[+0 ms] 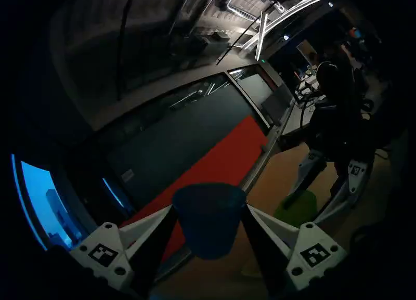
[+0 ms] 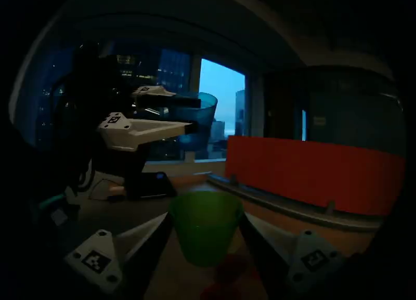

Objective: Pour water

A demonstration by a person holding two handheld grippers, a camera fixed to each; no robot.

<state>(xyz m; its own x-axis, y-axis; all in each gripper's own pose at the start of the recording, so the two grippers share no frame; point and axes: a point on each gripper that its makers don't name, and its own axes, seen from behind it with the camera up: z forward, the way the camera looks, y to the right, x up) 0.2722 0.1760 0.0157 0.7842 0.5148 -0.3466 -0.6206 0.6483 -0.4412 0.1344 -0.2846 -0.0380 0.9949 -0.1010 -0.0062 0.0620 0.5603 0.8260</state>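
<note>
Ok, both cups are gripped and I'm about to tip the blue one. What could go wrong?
1. In the right gripper view the blue cup hangs up and left of the green cup, seemingly not above its mouth; tipping now could spill onto the table.
2. Both cups taper, so either could slip out of the left gripper or the right gripper.
3. The scene is dim; the water level cannot be judged.
</note>
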